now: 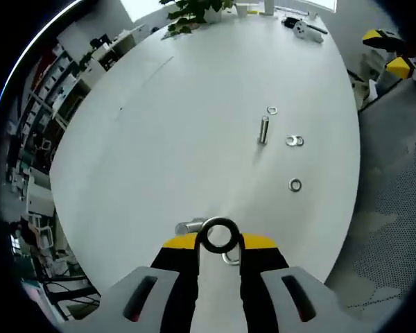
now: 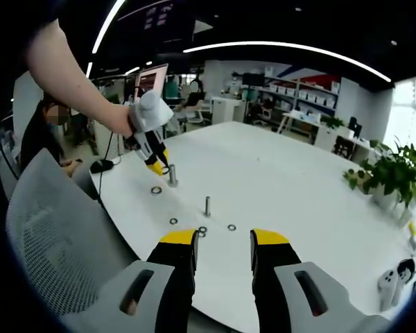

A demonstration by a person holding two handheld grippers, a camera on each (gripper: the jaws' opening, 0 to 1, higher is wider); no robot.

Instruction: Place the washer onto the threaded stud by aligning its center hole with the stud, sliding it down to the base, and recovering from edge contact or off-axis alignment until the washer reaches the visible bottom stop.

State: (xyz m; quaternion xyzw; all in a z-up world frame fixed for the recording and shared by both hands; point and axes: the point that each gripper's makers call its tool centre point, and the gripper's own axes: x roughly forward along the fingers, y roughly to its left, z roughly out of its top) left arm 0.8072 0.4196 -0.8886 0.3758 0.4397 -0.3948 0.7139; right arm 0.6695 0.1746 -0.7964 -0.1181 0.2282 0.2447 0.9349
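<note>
Left gripper (image 1: 220, 242): your jaws are clenched on a washer (image 1: 218, 234), gripped upright at its lower rim between the yellow tips.
Washer position: just above and beside the near stud (image 1: 188, 226), which pokes out to the left of your jaw tips; whether they touch cannot be told.
Near stud, right gripper view: stands upright (image 2: 172, 175) near the table's corner, your left gripper (image 2: 159, 166) right beside its top.
Right gripper (image 2: 223, 243): your jaws stand released, a clear gap between the tips, holding nothing, hovering over the table's near edge.
Second stud (image 1: 263, 130): upright toward the table's middle, well apart from your left jaws.
Loose washers (image 1: 295, 184): several lie flat around the second stud.
Spare washer (image 1: 230, 258): lies on the table (image 1: 159, 125) between your left jaws.
Surroundings: potted plant (image 2: 387, 170) at the far edge; mesh chair (image 2: 55, 229) beside the corner.
</note>
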